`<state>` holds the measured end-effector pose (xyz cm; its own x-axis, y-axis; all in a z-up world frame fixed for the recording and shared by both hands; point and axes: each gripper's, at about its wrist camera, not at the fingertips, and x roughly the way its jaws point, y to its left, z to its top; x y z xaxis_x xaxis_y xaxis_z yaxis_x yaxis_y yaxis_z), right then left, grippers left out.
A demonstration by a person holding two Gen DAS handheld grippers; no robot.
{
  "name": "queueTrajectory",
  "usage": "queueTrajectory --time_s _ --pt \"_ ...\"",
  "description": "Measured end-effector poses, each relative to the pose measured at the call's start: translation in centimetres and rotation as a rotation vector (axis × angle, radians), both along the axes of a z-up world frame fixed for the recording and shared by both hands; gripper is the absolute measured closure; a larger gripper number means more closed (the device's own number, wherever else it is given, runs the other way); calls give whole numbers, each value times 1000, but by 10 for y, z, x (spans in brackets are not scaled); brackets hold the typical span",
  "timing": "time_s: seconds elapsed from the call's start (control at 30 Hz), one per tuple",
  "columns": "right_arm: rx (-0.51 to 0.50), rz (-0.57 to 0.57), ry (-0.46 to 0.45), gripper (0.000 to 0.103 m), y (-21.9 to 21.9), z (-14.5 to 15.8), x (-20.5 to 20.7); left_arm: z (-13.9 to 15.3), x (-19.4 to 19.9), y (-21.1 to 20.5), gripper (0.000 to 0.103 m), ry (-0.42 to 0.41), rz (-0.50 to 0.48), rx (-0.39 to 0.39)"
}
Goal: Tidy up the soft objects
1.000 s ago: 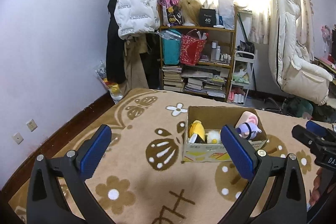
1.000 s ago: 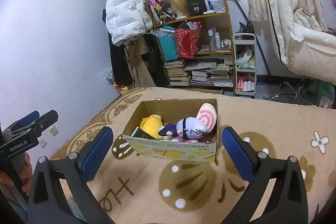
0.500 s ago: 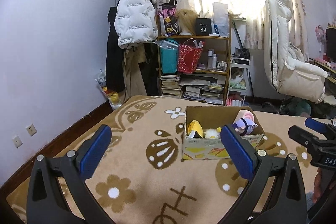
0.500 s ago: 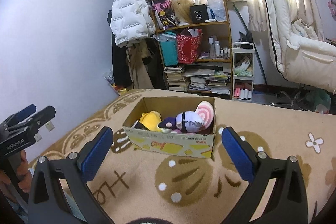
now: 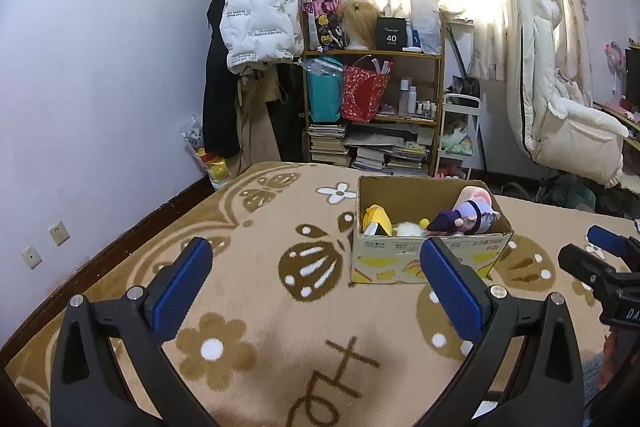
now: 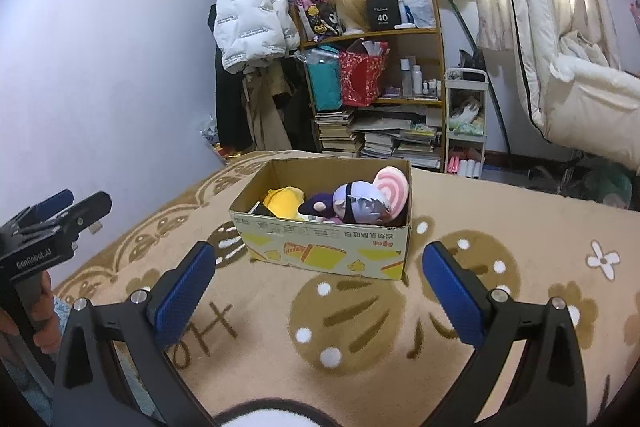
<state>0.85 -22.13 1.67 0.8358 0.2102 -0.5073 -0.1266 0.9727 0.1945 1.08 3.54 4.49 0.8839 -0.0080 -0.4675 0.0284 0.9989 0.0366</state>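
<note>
A cardboard box (image 5: 424, 259) (image 6: 328, 247) stands on a beige patterned blanket. Inside it lie a yellow plush (image 5: 376, 219) (image 6: 286, 203), a purple-and-lilac plush doll (image 5: 466, 219) (image 6: 356, 205) and a pink swirl plush (image 6: 390, 181). My left gripper (image 5: 316, 283) is open and empty, held back from the box, which sits ahead to its right. My right gripper (image 6: 320, 283) is open too, with nothing between its blue pads, and the box lies straight ahead of it. A white and black soft shape (image 6: 272, 417) peeks in at the bottom edge of the right wrist view.
The blanket (image 5: 256, 291) covers a bed that ends at a lilac wall on the left. Behind it stand a wooden shelf (image 5: 372, 115) full of books and bags, hanging coats (image 5: 260, 23), a white cart (image 6: 466, 123) and a cream chair (image 5: 560, 115).
Both grippers have drawn back and tilted up a little, so the box looks slightly smaller and more of the room shows. Both have stayed open and empty.
</note>
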Motion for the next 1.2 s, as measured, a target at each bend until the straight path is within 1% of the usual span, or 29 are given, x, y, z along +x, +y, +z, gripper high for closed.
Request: queueTrajectory --time_s 0.23,0.33,0.53,0.8,1.03,1.2 --pt "21 -10 34 0 -5 -9 4 -14 -2 -2 0 29 -4 17" --pt "18 -14 36 0 -5 -10 4 -17 -2 -7 0 31 -11 38" --pt "19 -21 41 0 -7 -12 6 -22 -2 -12 0 43 -16 56" --pt "14 -29 50 0 -8 -17 3 -24 0 -5 0 65 -4 33" --pt "24 -39 56 0 -10 -18 1 -24 0 -2 0 65 6 24" --pt "23 -37 55 0 -11 -18 2 -24 -1 2 0 72 11 1"
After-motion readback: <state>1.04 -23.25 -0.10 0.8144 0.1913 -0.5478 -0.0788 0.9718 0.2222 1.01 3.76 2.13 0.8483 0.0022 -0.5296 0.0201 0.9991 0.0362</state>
